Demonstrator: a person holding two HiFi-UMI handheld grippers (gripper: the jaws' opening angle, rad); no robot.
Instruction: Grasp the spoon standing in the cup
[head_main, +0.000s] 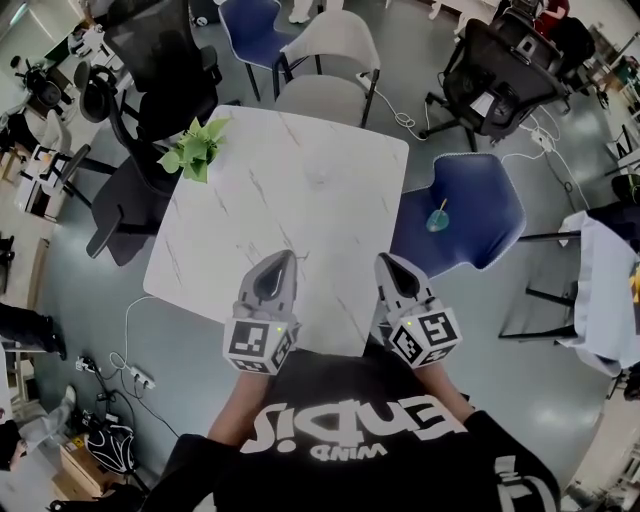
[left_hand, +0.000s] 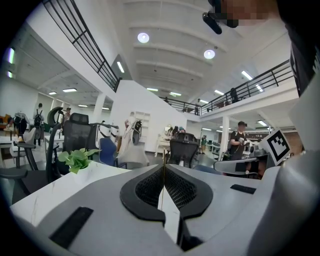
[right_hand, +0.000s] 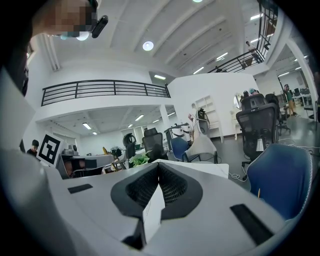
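Note:
A small teal cup (head_main: 437, 220) with a thin spoon handle (head_main: 440, 207) standing in it sits on the seat of a blue chair (head_main: 480, 210), right of the white marble table (head_main: 290, 210). My left gripper (head_main: 285, 257) hovers over the table's near edge, shut and empty. My right gripper (head_main: 383, 260) hangs beside it near the table's right near corner, also shut with nothing held, a short way from the cup. In the left gripper view the jaws (left_hand: 163, 167) meet; in the right gripper view the jaws (right_hand: 158, 167) meet too. The blue chair (right_hand: 280, 175) shows at right there.
A small green plant (head_main: 195, 150) stands at the table's far left corner, plant (left_hand: 77, 159) also showing in the left gripper view. Black and grey office chairs (head_main: 330, 60) ring the table. A power strip with cables (head_main: 135, 375) lies on the floor at left.

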